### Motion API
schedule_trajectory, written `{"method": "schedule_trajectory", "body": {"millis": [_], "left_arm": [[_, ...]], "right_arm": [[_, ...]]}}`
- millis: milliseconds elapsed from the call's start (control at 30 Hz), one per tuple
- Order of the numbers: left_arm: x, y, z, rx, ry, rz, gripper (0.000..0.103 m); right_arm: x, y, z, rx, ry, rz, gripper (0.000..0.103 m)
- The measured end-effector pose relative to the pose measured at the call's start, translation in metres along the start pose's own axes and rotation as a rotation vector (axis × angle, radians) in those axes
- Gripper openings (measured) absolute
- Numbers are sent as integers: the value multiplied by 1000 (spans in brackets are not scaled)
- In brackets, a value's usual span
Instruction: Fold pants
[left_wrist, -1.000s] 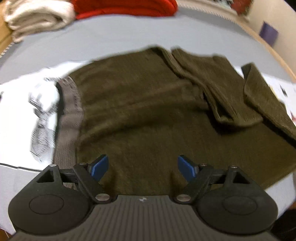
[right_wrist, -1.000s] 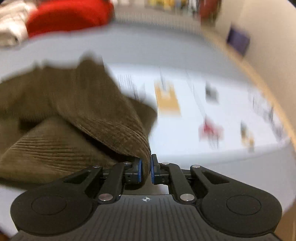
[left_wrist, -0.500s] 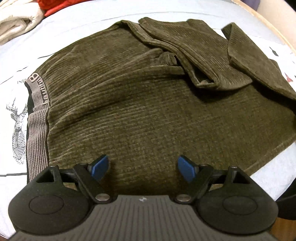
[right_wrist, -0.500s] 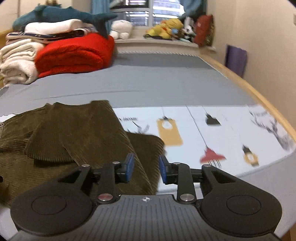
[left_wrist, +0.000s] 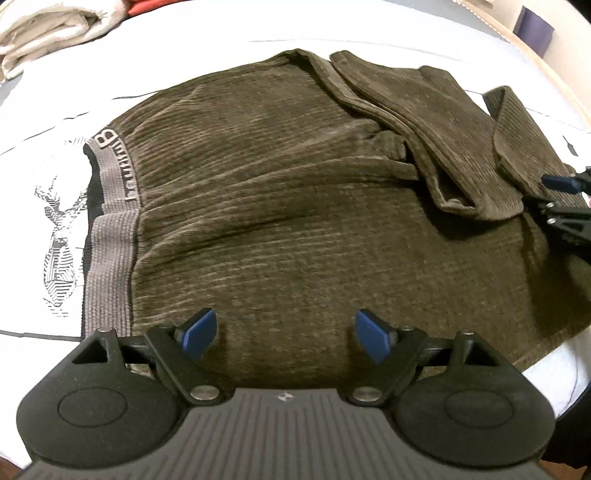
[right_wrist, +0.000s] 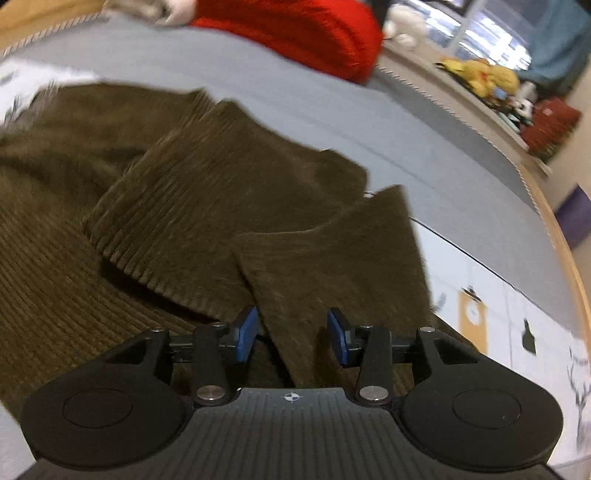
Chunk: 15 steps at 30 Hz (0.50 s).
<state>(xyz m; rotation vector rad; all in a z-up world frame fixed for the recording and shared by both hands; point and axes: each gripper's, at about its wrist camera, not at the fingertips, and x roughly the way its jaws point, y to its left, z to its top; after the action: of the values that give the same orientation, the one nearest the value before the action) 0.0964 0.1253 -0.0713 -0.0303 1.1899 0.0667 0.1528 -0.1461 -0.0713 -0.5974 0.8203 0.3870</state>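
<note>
While the olive corduroy pants (left_wrist: 295, 206) lie spread on the pale printed bed sheet (left_wrist: 44, 155), waistband (left_wrist: 110, 206) toward the left of the left wrist view and legs doubled back over the body at the right, we hold our left gripper (left_wrist: 284, 334) low over the near edge, jaws wide apart and holding nothing; our right gripper (right_wrist: 291, 334) hangs over the turned-back leg cuff (right_wrist: 332, 266), its jaws parted either side of that cuff with cloth between them but not pinched. We judge the fabric thick, soft and limp, fairly weighty for cloth and not slippery, so it should drape and sag from any single hold; the firm places to take it look to be the ribbed grey waistband and the hemmed cuffs, one corner per gripper. The garment's long axis runs left to right across the left wrist view, waist left, fold line right, with the two cuffs pointing back toward the waist. A red blanket (right_wrist: 295, 29) and folded cream linens (left_wrist: 48, 26) sit at the far end of the bed, well apart
</note>
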Motion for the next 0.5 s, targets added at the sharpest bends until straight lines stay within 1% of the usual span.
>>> {"method": "schedule_trajectory", "body": {"millis": [33,67,100,133,167,200,267,333,400,433,500], "left_arm": [[0,4,1,-7,-1,2,87],[0,6,2,-13,-1,4,87],[0,9,2,-19,-2,5,87],[0,11,3,-25,-4,6,87],[-1,14,4,-31,-7,6,87],[-1,15,5,-36,-10,6,87],[-3,17,7,-47,-16,5,87],[-5,15,9,-55,-23,-2,87],[-7,11,9,-59,-31,-9,87],[-9,8,9,-59,-36,-13,87],[-11,1,8,-51,-42,-20,87]], "right_arm": [[6,3,1,-13,16,-14,41],[10,4,2,-20,28,-29,37],[11,2,3,-19,25,-39,25],[9,-1,3,-5,14,-32,18],[5,-3,5,16,-2,-18,7],[-1,-9,4,45,-35,-23,7],[-17,-31,-2,120,-95,-63,6],[-38,-69,-16,262,-152,-109,6],[-59,-112,-40,421,-194,-179,6],[-70,-137,-57,516,-205,-227,6],[-85,-181,-97,695,-187,-335,6]]}}
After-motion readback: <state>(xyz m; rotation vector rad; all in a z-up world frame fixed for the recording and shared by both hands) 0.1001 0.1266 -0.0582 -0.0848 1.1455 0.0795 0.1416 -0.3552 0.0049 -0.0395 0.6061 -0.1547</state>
